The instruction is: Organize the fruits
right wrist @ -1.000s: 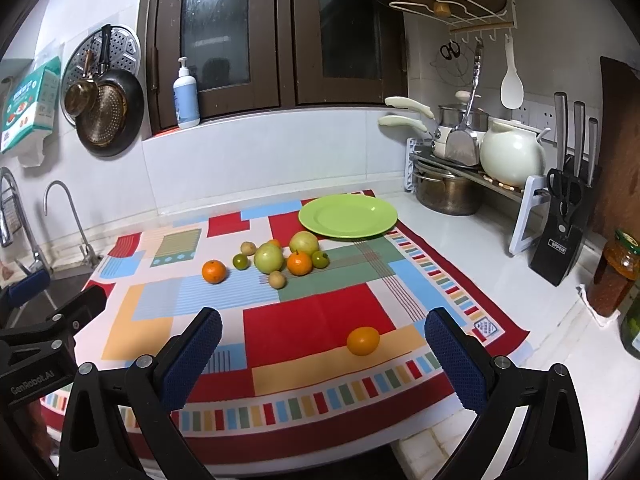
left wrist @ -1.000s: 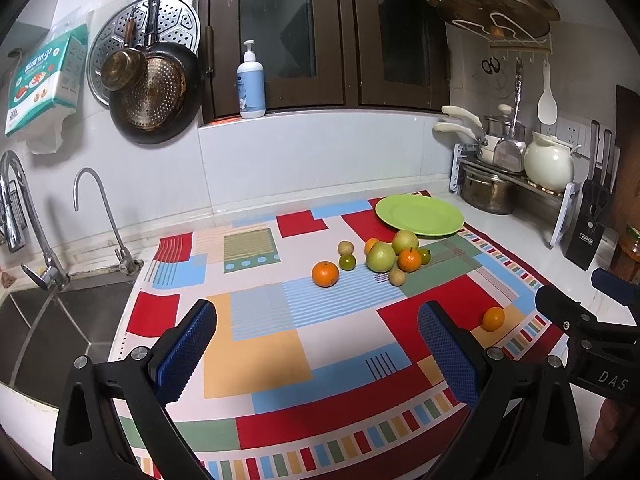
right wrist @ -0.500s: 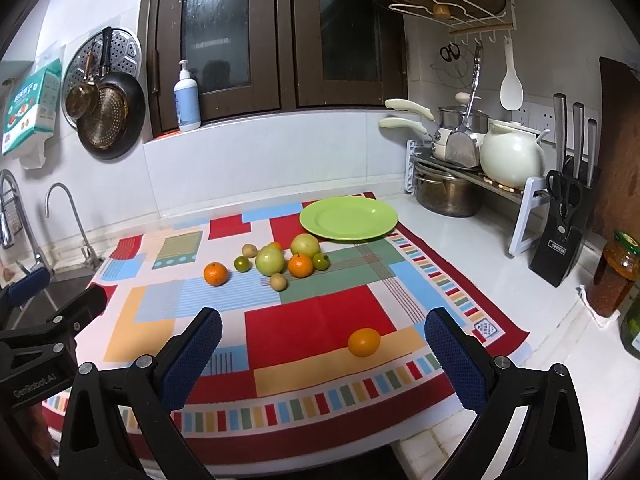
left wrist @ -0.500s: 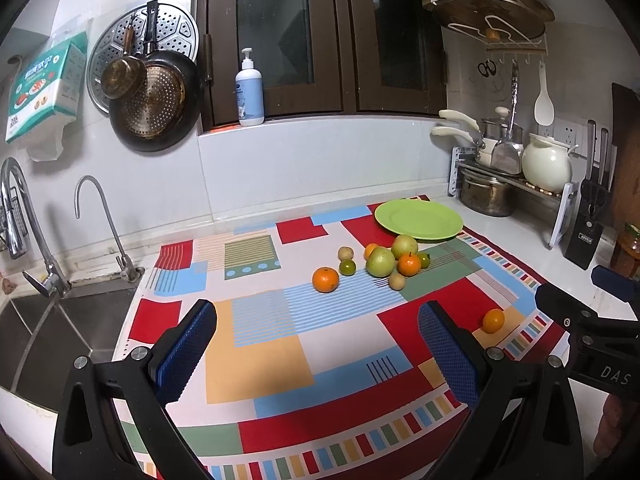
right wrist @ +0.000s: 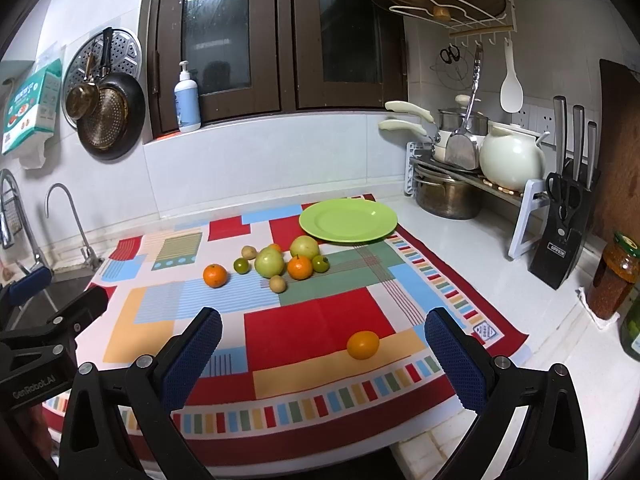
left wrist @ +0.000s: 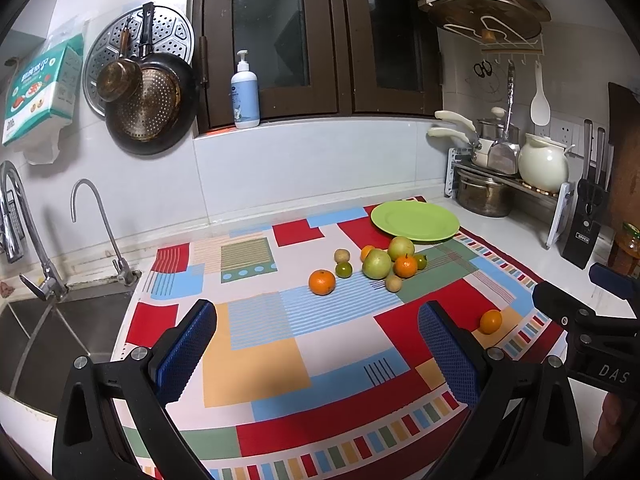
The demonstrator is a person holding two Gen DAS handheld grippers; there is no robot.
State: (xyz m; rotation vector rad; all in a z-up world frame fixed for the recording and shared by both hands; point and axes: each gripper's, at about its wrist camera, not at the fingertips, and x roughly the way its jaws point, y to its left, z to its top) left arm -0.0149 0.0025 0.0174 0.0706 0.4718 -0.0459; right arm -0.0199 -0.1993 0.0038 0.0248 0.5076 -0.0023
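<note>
Little had moved since the earlier frames — both views only drifted slightly. Left gripper (left wrist: 318, 354) and right gripper (right wrist: 324, 356) hovered over the patchwork cloth (right wrist: 320, 320), jaws wide and holding nothing. Fruits (right wrist: 280, 262) clustered just before the green plate (right wrist: 348, 220) — one orange (right wrist: 363, 345) lay apart, near the cloth's front edge.

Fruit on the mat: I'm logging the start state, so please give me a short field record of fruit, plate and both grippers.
plate: green plate, nothing on it, at the mat's far edge
fruit cluster: green, orange and small tan fruits grouped just in front of the plate
lone fruit: orange apart, near the mat's front edge
left gripper: open, holding nothing
right gripper: open, holding nothing
</note>
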